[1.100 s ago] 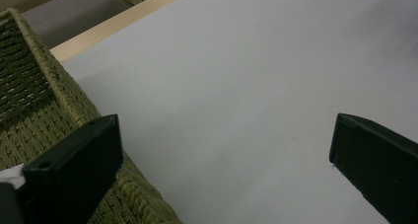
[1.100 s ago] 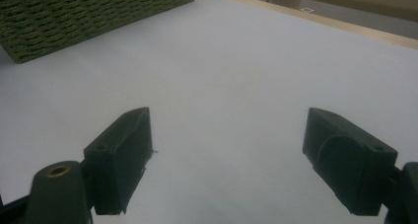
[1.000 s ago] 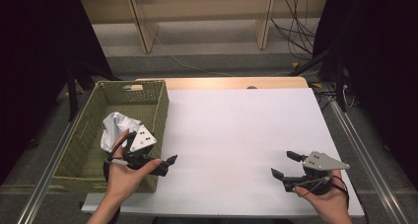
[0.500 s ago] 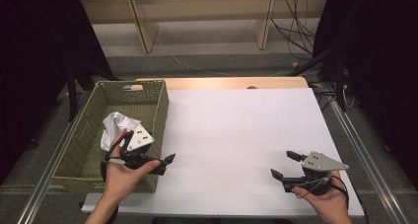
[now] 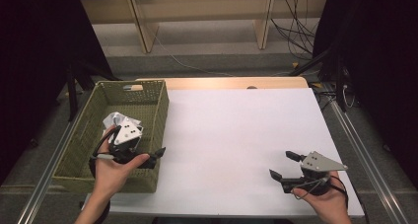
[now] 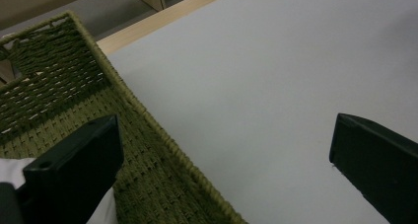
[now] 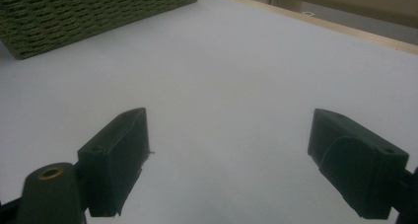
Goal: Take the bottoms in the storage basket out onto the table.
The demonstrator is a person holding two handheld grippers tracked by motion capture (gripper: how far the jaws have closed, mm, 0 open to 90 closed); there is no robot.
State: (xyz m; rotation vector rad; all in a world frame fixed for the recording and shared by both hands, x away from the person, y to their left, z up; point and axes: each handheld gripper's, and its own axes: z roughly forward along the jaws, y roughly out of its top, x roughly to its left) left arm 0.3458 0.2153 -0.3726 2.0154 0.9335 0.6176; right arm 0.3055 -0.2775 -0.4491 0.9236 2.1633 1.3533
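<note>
— Left gripper (image 5: 132, 152)? Lower left of the high view, over the near right wall of the green woven basket (image 5: 157, 93), jaws wide apart, nothing between them.

— Hovering there why?

— Probably lined up to reach the crumpled white cloth (image 5: 116, 121), lying inside the basket just beyond the gripper.

— Any long axis to that cloth?

— Too bunched to tell; no clear pointing.

— Right gripper (image 5: 286, 166)?

— Lower right, low over the white table (image 5: 236, 130), jaws spread, empty, seemingly waiting.
</note>
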